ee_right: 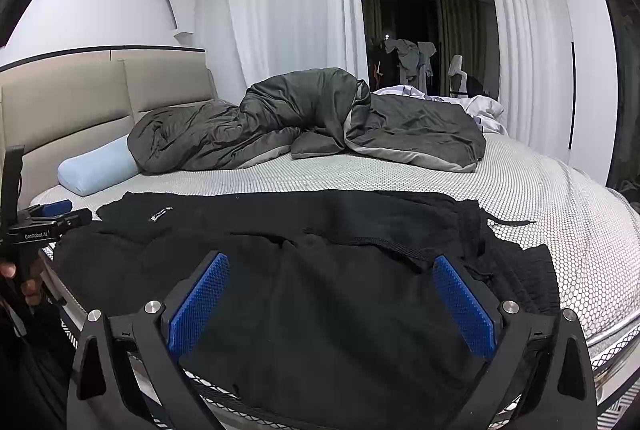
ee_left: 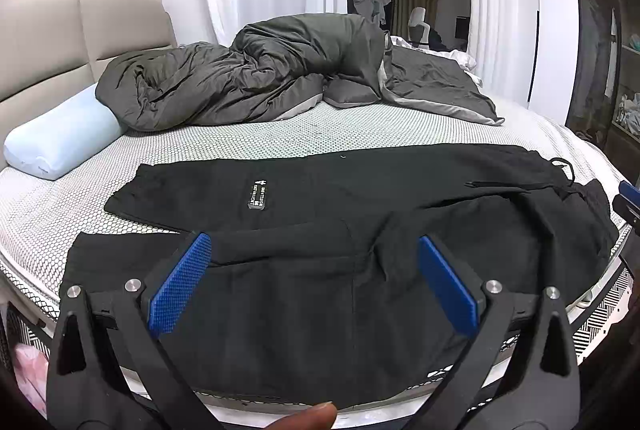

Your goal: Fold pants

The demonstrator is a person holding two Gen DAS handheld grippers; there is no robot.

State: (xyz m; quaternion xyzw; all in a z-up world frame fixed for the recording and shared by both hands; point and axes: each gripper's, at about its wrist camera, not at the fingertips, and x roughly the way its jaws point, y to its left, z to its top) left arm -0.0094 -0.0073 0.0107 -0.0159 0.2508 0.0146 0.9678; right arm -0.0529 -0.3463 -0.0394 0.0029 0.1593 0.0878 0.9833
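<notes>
Across the lower half of both frames, black pants [ee_left: 320, 214] lie spread on the bed [ee_left: 240, 138], legs toward frame left (waistband at right). Left tool [ee_left: 315, 244] and right tool [ee_right: 331, 264] hover above them, jaws wide apart, gripping nothing.

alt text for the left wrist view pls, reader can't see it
Black pants lie spread across the near edge of a bed, legs pointing left, with the open left tool hovering over the nearer leg. Behind them sit a rumpled grey duvet and a pale blue pillow.
</notes>
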